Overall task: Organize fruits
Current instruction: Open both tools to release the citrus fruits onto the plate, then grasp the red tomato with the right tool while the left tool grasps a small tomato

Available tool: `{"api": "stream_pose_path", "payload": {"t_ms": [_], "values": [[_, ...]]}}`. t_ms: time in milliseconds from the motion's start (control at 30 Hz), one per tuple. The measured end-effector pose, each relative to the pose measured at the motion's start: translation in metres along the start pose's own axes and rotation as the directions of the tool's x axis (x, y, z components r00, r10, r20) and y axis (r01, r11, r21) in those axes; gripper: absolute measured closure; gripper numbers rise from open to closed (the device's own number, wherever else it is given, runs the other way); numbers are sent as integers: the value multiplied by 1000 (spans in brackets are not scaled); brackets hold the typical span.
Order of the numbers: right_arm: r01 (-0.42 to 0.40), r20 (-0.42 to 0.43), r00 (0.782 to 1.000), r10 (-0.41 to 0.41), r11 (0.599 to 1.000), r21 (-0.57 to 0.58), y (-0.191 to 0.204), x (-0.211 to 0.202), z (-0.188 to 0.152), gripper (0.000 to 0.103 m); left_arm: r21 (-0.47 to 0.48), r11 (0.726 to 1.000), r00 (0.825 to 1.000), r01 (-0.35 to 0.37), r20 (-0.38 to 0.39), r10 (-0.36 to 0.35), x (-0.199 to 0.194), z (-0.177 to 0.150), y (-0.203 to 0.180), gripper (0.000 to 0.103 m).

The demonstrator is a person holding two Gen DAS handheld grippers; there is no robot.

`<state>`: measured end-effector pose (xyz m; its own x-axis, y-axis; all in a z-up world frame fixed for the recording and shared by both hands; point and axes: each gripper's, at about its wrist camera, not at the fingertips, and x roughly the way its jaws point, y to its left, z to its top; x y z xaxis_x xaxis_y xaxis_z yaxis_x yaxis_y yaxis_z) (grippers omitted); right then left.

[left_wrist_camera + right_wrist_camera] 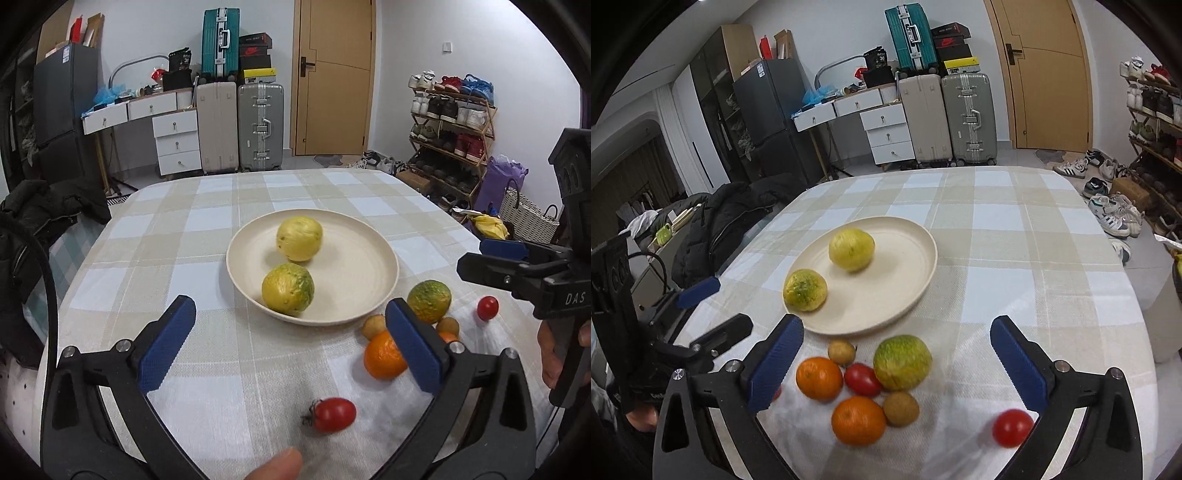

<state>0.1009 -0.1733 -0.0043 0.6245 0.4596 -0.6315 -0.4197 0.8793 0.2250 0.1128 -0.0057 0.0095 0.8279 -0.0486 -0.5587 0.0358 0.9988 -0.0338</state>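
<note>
A cream plate [384,258] is seen on a checked tablecloth [207,229], and two yellow-green round fruits are held in it: a paler one [299,239] toward twelve o'clock of the plate's middle and a greener one [287,289] near the rim at about seven o'clock, the two apart from each other. In the left wrist view the left gripper [291,347] is seen with its jaws spread wide and nothing held between them; a cherry tomato [333,414] lies on the cloth inside the gap, toward six o'clock, touched by neither finger. In the right wrist view the right gripper [897,363] is likewise wide open and empty-handed, poised over a cluster of loose fruit off the plate at its six o'clock. In that cluster a third green-yellow fruit [902,362] is found just beside a red tomato [862,379]; an orange [819,378] lies at nine o'clock of the tomato, a second orange [858,420] at six o'clock, a small brown fruit [901,408] at four o'clock, and another small brown fruit [841,352] at eleven o'clock, near the plate rim. A further tomato [1012,427] is seen apart from the cluster, close to the right finger. A thumb tip [275,467] is visible at the bottom edge of the left wrist view.
</note>
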Motion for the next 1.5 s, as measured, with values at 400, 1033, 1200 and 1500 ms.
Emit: {"api": "stream_pose_path", "payload": {"t_ms": [400, 1033, 1200, 1500], "values": [[43, 1, 999, -43, 999, -16, -9, -30, -17, 0, 3, 999, 999, 39, -7, -39, -41, -21, -7, 0], [102, -159, 983, -88, 991, 83, -62, -14, -32, 0, 23, 999, 995, 32, -100, -30, -12, -33, -6, 0], [93, -205, 976, -76, 993, 74, -64, -5, -40, 1, 0, 1000, 990, 26, -140, -26, -5, -35, -2, 0], [33, -240, 971, -19, 998, 57, -60, 1, -46, 10, 20, 1000, 987, 12, -162, -8, 0, -38, -2, 0]]}}
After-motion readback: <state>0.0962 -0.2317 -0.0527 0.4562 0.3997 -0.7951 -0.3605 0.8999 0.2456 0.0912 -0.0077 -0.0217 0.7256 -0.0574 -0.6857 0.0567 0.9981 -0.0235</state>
